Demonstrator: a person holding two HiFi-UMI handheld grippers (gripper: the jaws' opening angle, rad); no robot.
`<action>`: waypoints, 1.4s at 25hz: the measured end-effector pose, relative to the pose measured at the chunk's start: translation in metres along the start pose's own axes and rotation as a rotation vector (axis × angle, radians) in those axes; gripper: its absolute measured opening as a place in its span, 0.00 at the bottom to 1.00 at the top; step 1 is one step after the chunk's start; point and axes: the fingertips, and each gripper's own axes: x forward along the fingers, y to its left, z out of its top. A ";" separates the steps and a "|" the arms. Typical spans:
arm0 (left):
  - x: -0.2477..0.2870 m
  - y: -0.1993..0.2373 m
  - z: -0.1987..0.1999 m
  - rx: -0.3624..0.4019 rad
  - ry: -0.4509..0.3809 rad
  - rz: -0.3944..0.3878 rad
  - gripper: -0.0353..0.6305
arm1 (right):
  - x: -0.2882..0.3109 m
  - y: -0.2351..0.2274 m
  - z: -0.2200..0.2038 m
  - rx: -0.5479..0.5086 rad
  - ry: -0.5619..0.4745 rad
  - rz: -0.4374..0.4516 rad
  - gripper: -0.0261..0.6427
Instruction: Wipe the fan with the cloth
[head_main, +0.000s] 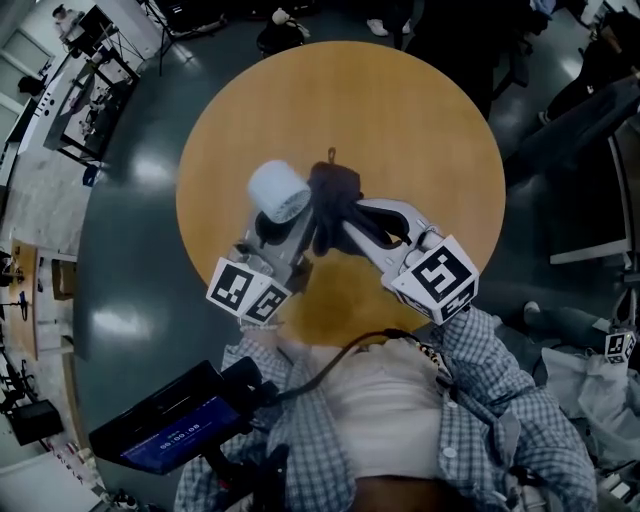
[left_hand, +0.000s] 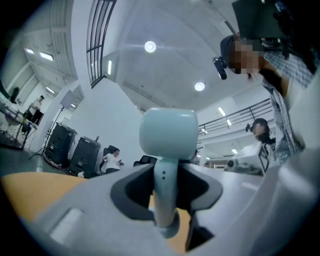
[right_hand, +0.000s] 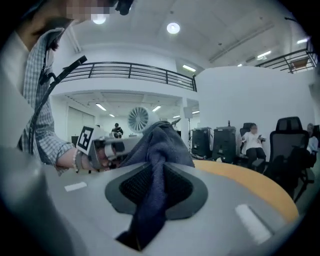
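A small pale handheld fan (head_main: 279, 191) is held up over the round wooden table (head_main: 420, 120); my left gripper (head_main: 272, 235) is shut on its handle. In the left gripper view the fan's handle (left_hand: 165, 192) stands between the jaws with the round head (left_hand: 168, 132) above them. A dark blue cloth (head_main: 335, 203) bunches against the fan's right side, and my right gripper (head_main: 352, 226) is shut on it. In the right gripper view the cloth (right_hand: 152, 165) runs up between the jaws and folds over at the top, with the left gripper (right_hand: 111, 148) behind it.
The table's rim (head_main: 190, 170) curves close at the left, with grey floor (head_main: 130, 260) around it. A dark device with a screen (head_main: 170, 420) hangs at the person's waist. Chairs and black cases (right_hand: 215, 142) stand beyond the table, with seated people.
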 end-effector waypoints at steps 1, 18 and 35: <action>0.000 -0.002 0.002 -0.005 -0.008 -0.005 0.26 | 0.001 -0.003 -0.014 0.018 0.031 0.005 0.15; 0.003 -0.031 -0.017 0.053 0.099 -0.179 0.26 | -0.008 -0.046 0.141 -0.151 -0.213 0.243 0.15; 0.006 -0.050 -0.008 0.078 0.075 -0.242 0.26 | 0.037 -0.039 0.007 -0.100 0.146 0.337 0.15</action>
